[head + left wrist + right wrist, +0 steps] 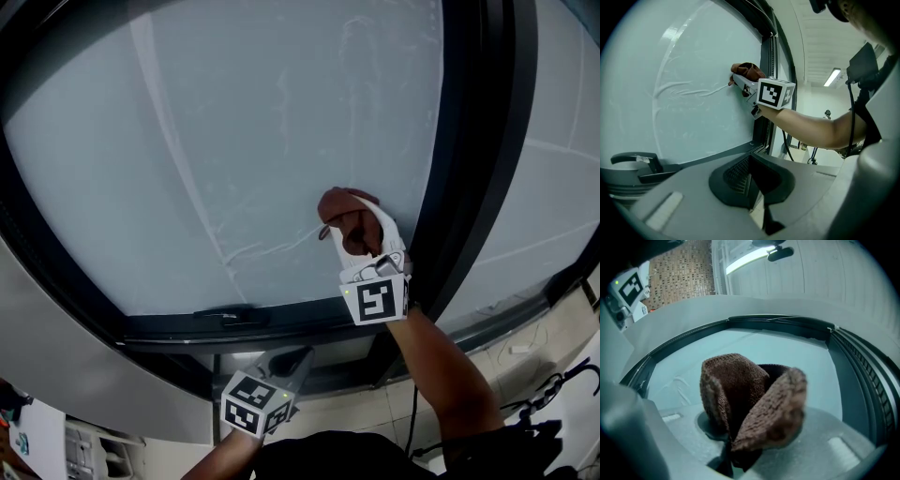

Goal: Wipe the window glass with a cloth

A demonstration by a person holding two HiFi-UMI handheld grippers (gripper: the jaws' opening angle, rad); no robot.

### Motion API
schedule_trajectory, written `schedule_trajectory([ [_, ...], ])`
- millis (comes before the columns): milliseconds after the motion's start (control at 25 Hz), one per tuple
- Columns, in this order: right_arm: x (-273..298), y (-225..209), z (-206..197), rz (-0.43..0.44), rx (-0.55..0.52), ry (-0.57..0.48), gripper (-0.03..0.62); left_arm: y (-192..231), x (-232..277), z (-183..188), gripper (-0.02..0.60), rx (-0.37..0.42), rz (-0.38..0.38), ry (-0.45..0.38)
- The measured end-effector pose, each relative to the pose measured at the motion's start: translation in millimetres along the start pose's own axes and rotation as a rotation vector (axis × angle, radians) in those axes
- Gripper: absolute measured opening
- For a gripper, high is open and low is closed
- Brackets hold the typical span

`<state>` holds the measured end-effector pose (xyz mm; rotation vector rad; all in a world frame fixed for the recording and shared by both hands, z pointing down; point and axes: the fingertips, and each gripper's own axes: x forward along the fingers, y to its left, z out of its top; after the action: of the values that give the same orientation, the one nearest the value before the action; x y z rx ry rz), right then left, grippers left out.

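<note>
Window glass (234,141): filling most of the head view, pale and milky, sitting inside a dark frame (469,169).
Cloth (345,217): brown and nubbly, bunching into two folded lobes and pressing against the lower right part of the glass, just beside the frame's upright bar.
Right gripper (367,246): clenching on the cloth, its jaws pinching the lower folds (the right gripper view is showing the fabric bulging up out of them), and pointing up at the pane.
Marker cube (377,300): riding on the right gripper, just below the cloth, facing the head camera.
Forearm (450,375): stretching up from the bottom right of the head view to that cube.
Streaks (267,249): thin pale lines running across the glass to the left of the cloth, with one long line slanting down from the upper left to meet them.
Left gripper (298,361): hanging low, below the frame's bottom rail and well apart from the cloth. Its jaws seem to be pressing together with nothing between them, though the dark pads are making the seam hard to read.
Handle (223,314): a dark lever lying along the bottom rail, to the left of the right gripper.
Floor (525,347): pale tiles showing at the lower right, beyond the frame.
</note>
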<state>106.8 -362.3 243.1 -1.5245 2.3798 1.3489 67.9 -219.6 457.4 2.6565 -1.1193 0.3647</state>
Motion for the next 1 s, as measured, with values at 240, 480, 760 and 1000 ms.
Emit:
schedule_trajectory([
  [240,-12,17,-18,0.026,0.025,0.026,0.117,2,1,-2,0.017,-0.004,0.002,0.004],
  [480,-23,39,-39,0.041,0.064,0.056,0.117,2,4,-3,0.017,-0.004,-0.004,0.009],
  [760,-34,56,-56,0.070,0.082,0.101,0.117,-1,7,-1,0.017,-0.001,-0.015,0.010],
  [1000,-37,61,-61,0.085,0.084,0.119,0.117,-3,6,0,0.017,0.000,-0.017,0.006],
])
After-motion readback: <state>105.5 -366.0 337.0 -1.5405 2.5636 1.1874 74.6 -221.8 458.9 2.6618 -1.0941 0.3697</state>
